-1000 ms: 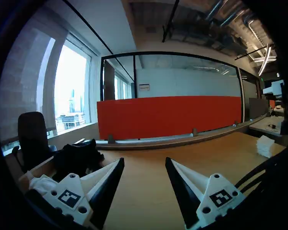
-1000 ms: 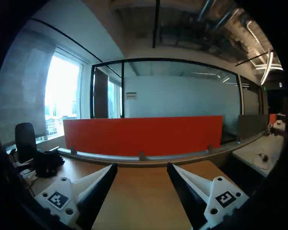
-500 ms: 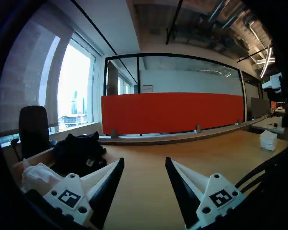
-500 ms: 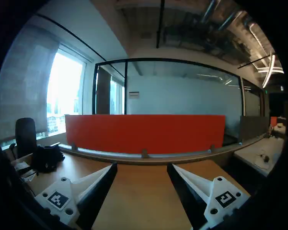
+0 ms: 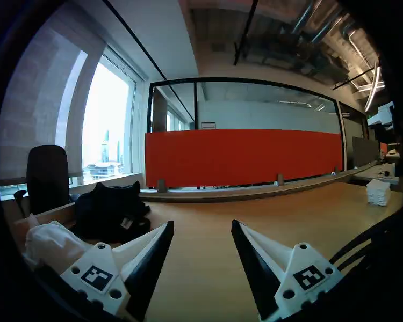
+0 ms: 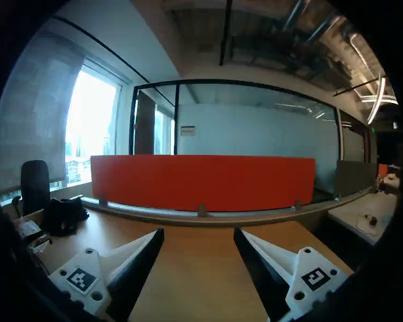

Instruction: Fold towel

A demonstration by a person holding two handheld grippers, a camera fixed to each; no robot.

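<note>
A light wooden bench [image 5: 309, 209] runs back to a long orange-red divider panel [image 5: 244, 155] standing along its far edge. At the left end of the bench lies a slumped black bag [image 5: 110, 212], and a black office chair [image 5: 47, 174] stands behind it by a tall bright window [image 5: 107, 134]. Glass partition walls [image 6: 255, 129] rise beyond the panel. Bare pipes [image 5: 309, 27] and a strip light [image 6: 381, 99] hang overhead. In the right gripper view, a white desk [image 6: 362, 214] stands to the right.
</note>
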